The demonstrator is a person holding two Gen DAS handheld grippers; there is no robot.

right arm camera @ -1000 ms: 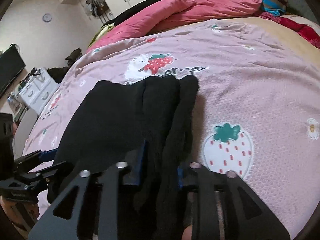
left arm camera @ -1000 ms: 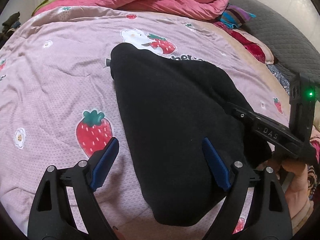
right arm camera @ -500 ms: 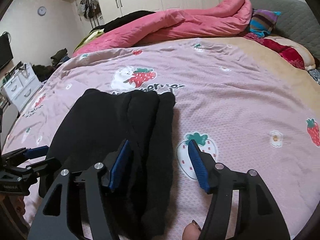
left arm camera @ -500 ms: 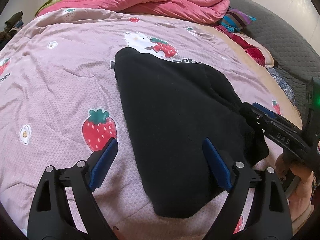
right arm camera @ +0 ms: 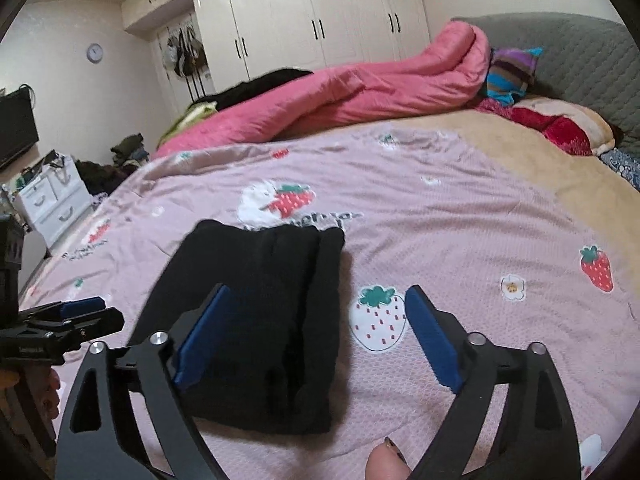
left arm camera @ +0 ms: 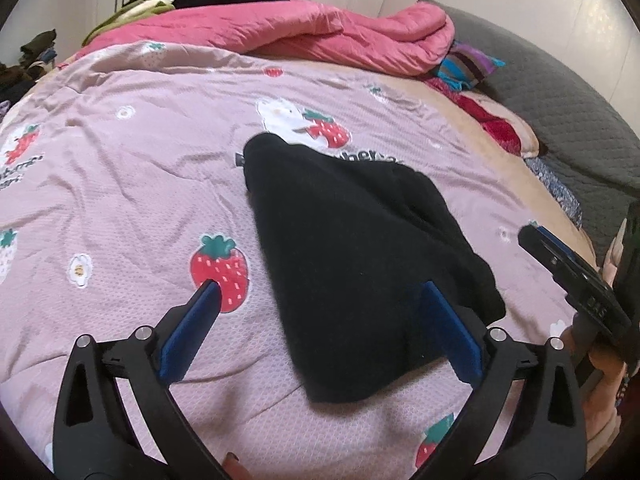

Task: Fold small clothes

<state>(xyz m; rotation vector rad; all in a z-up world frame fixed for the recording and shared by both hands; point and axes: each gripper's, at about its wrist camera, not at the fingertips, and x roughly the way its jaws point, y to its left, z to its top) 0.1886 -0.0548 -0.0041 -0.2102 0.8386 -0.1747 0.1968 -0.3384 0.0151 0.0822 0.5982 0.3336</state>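
Left gripper (left arm camera: 316, 300) spread wide, empty, above near-left edge of black garment (left arm camera: 352, 248). Garment folded, flat on pink strawberry sheet (left arm camera: 120, 200), mid-bed, bare sheet on all sides. Right gripper (right arm camera: 316, 312) spread wide, empty, above garment's right edge. Pink duvet (right arm camera: 360, 92) bunched along far edge.

Left gripper (left arm camera: 316, 308), right gripper (right arm camera: 314, 314): black frames, blue-padded fingers (left arm camera: 188, 330), silver screws; thumbnail dark-polished.

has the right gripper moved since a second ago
Yes. The right gripper let go of the black garment and pulled back and up; against the strawberry print, its jaws now stand open, clear of the cloth.
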